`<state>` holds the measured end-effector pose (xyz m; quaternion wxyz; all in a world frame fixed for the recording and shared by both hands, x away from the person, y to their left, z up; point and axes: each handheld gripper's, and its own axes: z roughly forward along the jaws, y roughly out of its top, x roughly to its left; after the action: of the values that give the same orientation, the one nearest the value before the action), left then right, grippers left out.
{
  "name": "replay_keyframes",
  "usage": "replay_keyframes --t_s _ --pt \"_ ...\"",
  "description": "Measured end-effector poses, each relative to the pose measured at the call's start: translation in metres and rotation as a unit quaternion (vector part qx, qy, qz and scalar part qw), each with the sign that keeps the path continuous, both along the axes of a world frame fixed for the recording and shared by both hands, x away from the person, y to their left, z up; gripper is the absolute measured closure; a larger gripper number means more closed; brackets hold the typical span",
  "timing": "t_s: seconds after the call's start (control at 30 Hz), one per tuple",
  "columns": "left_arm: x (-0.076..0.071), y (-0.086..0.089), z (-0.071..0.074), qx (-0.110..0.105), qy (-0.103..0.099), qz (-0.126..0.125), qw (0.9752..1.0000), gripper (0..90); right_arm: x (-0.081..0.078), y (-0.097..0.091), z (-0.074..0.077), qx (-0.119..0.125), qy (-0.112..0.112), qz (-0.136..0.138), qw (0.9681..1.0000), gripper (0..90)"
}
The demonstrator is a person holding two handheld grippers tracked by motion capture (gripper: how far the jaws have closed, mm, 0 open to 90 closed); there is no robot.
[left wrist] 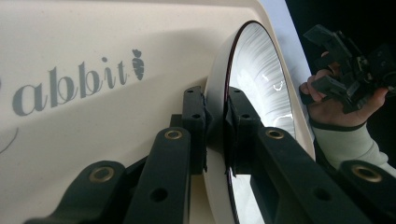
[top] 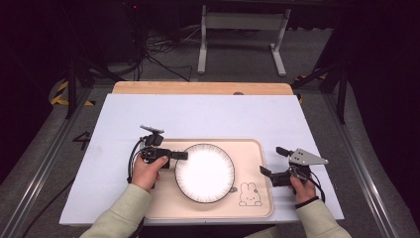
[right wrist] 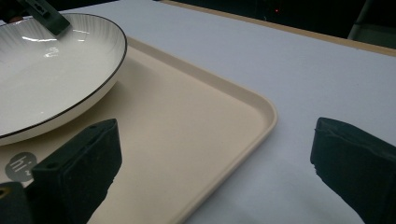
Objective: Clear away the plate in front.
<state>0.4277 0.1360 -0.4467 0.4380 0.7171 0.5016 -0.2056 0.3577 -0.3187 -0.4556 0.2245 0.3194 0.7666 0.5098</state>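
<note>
A white plate (top: pixel 204 172) with a thin dark rim lies on a beige tray (top: pixel 257 203), filling most of the tray's left and middle. The tray rests on the pale sheet covering the table (top: pixel 208 116) and carries a small rabbit drawing (top: pixel 250 194) near its front right corner; in the left gripper view the printed letters "abbit" (left wrist: pixel 74 84) with a little carrot show on its surface. The left gripper (top: pixel 181 155) reaches in from the plate's left side, and the left gripper view shows its two black jaws closed onto the plate's rim, one pad above and one beneath the edge. The right gripper (top: pixel 272 164) hovers just beside the tray's right edge, its jaws spread wide with nothing between them; in the right gripper view one jaw sits over the tray and the other over the bare sheet. A person's hand (top: pixel 146 172) holds each tool, sleeves entering from the bottom.
</note>
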Motion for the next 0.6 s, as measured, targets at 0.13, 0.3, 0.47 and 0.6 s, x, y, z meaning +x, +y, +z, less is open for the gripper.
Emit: replay_keyframes --t_s 0.13,0.3,0.47,0.6 --pt "0.002 -0.001 -0.004 0.004 0.001 0.004 1.0000 81.2 0.000 0.000 0.000 0.000 -0.001 0.001 1.0000 2.6" --pt "0.003 -0.001 -0.008 0.010 -0.004 0.005 0.9999 81.7 0.000 0.000 0.000 0.000 -0.001 -0.001 1.0000 2.6" --pt "0.005 -0.002 -0.013 0.012 -0.003 0.007 0.9999 82.3 0.000 0.000 0.000 -0.001 -0.001 0.000 1.0000 2.6" --pt "0.006 -0.003 -0.014 0.016 -0.004 0.008 0.9998 82.4 0.000 0.000 0.000 0.000 -0.001 -0.001 1.0000 2.6"
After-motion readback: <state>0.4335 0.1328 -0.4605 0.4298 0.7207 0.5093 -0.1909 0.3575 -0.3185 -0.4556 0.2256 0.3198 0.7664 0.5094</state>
